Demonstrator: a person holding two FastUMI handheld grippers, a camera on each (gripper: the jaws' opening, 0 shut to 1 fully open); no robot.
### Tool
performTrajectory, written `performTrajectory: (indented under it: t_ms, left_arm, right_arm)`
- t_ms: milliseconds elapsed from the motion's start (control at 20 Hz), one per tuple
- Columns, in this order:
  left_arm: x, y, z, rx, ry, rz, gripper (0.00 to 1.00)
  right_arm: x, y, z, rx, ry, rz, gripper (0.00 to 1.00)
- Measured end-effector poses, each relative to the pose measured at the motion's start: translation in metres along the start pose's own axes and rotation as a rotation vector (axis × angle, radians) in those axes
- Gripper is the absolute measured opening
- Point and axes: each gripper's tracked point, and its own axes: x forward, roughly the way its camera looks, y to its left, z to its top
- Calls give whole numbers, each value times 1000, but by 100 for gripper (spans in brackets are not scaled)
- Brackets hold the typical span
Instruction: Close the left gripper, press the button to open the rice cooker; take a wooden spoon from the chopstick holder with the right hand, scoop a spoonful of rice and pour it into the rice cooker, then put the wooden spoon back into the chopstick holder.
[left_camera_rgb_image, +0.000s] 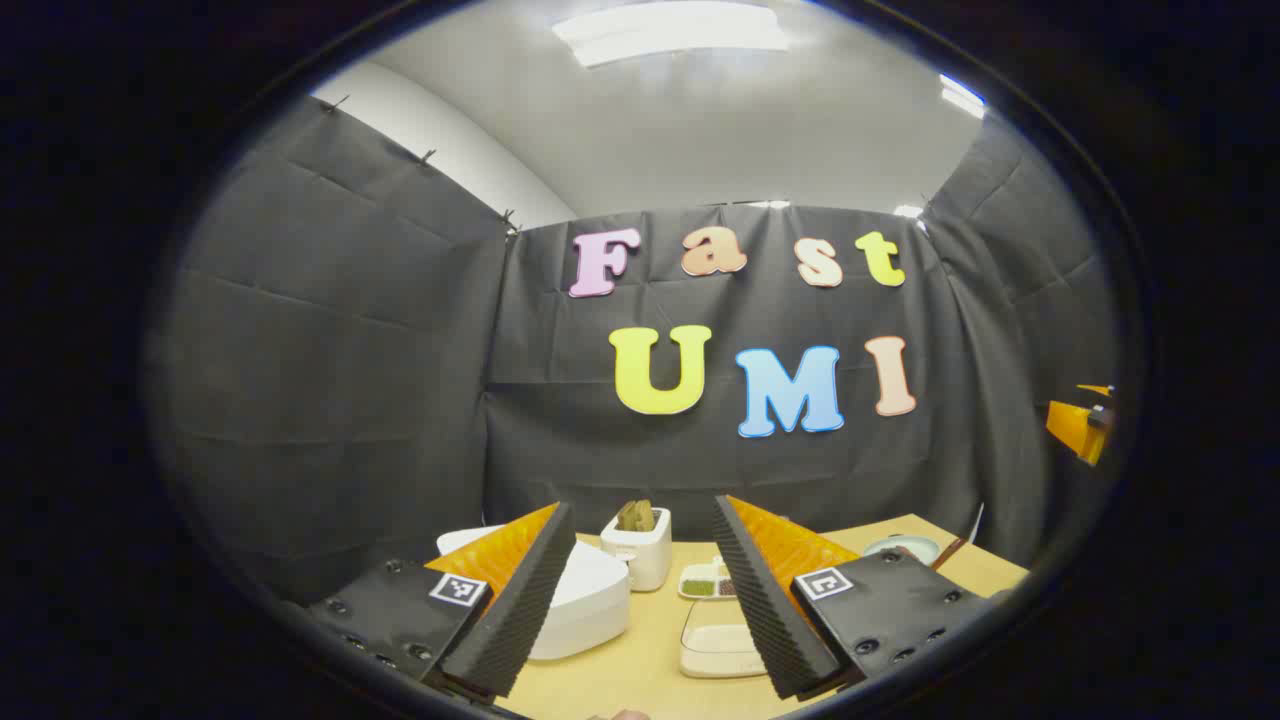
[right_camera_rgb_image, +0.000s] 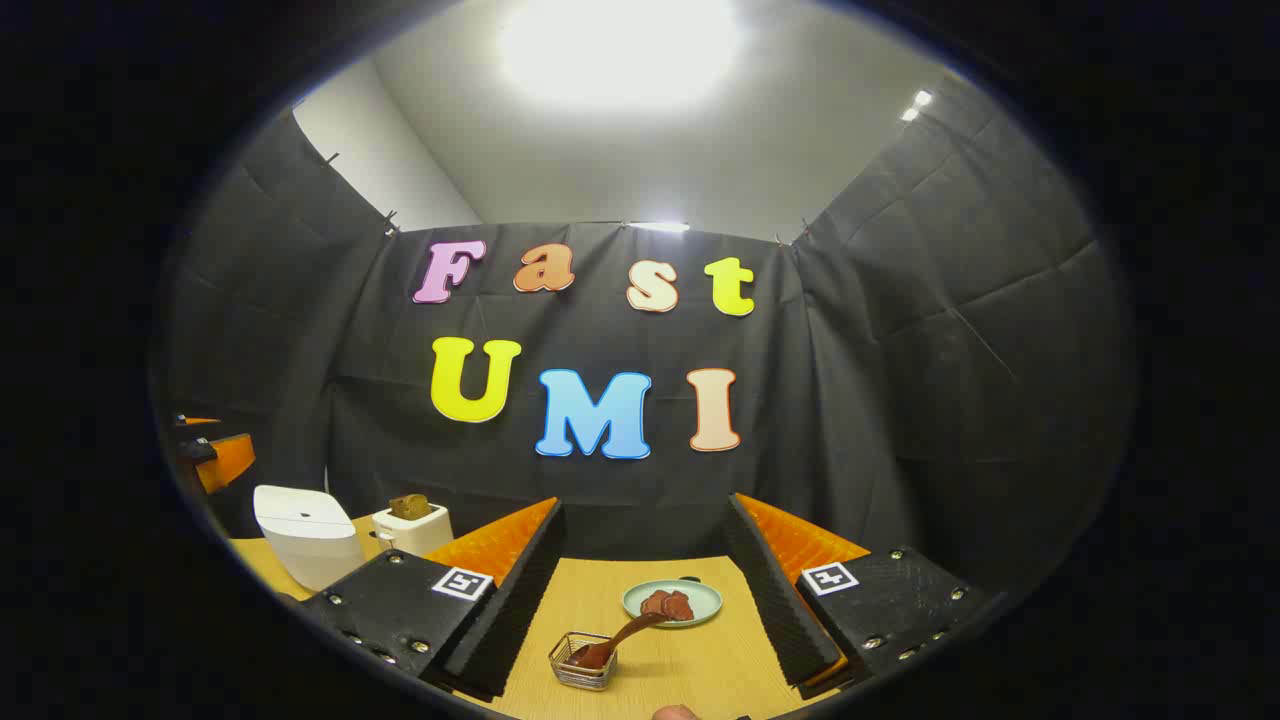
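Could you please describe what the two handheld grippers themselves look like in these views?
Both match. The left gripper and right gripper each have two wedge-shaped fingers with ribbed inner faces, mounted on dark plates studded with screws. Each plate carries a small square black-and-white marker near the finger base.

White rice cooker and white chopstick holder; pale green plate; tan wooden bench; brown wooden spoon.
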Motion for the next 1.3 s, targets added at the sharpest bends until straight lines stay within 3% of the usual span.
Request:
performTrajectory:
  t_ms: [750,1050,1200,1300]
  left_arm:
    - [0,14,4,17,-20,7,96]
    - [2,14,12,22,-21,-30,96]
    - [5,12,6,10,3,-65,82]
    - [7,23,7,8,2,-48,62]
  right_arm:
    - [-6,-17,4,10,-15,-38,96]
    - [-8,-15,4,7,-18,-44,96]
    - [-7,-13,4,5,-16,-44,96]
    - [-6,-10,3,4,-14,-42,96]
